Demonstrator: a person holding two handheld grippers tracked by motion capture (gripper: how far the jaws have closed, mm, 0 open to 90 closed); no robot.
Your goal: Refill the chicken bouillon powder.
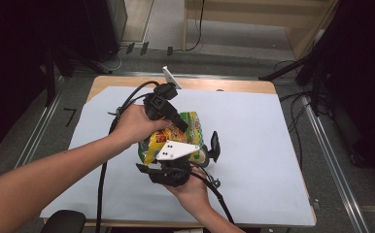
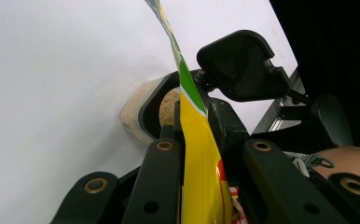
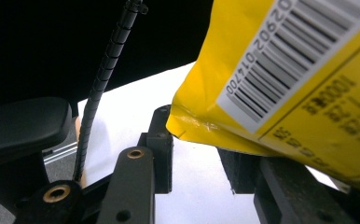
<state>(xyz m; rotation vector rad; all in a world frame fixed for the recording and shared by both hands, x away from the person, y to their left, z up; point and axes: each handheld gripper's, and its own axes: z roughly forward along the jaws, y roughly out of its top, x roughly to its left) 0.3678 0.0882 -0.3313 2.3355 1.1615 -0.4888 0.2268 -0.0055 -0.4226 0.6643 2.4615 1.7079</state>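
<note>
Both grippers meet at the bag [image 1: 176, 138] mid-table, high view. Left gripper [image 2: 194, 140] view – jaws pinch the bag's edge between them. Right gripper [image 3: 194, 154] view – jaws part-open, bag corner [image 3: 280, 88] above the gap, untouched

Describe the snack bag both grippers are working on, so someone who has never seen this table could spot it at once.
Start at the white sheet covering the wooden table; near its middle, two hands meet. Between them stands the snack bag, pinched by the left gripper, with the right gripper below it. It is the one brightly coloured thing there: glossy yellow with green and red print and a barcode on its back.
</note>
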